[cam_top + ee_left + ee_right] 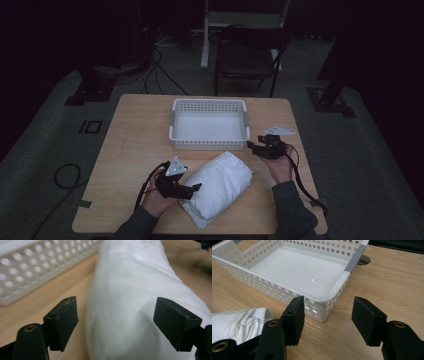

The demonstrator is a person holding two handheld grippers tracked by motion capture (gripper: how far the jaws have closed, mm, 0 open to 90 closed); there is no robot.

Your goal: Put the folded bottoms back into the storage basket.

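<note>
1. The left gripper (192, 188) has its jaws wide apart, straddling the near-left end of the folded white cloth (218, 186); nothing is clamped yet. In the left gripper view the cloth (130, 302) bulges up between the two pads.
2. The right gripper (256, 148) is also spread open and empty, hovering at the near right corner of the white basket (173, 125), above the cloth's far end.
3. The cloth lies on the wooden table (132, 150), just in front of the basket, untouched by either pad.
4. Judged step: the approach before the grasp — the next move calls for closing the left jaws on the fold, with the right gripper coming down to the other end.
5. The right gripper view shows the basket (332, 300) empty inside — the left gripper view gives just its perforated wall (37, 267).
</note>
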